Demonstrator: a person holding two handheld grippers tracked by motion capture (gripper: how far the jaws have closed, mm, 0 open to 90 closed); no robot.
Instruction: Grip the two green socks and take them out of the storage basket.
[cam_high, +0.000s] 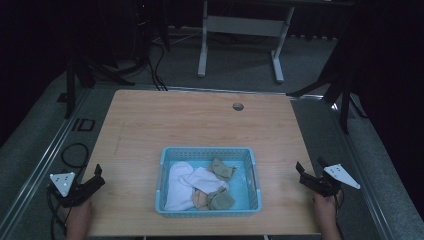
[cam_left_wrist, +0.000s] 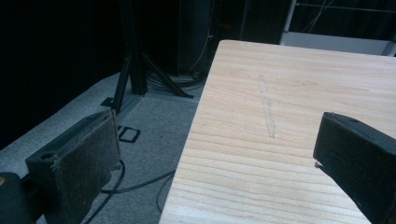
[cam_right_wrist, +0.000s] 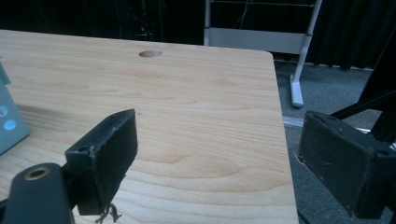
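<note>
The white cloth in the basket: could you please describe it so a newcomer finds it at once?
On the wooden table, near its front edge, sits a light blue basket. The white cloth fills its left half, the largest and only white piece beside the smaller olive and peach ones.

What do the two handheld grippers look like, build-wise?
Both are black two-jaw units. The left gripper and right gripper each carry a grey three-cornered plate on top, with dark dots. Flat dark pads with worn, frayed edges line the jaws. A black cable lies by the left one.
</note>
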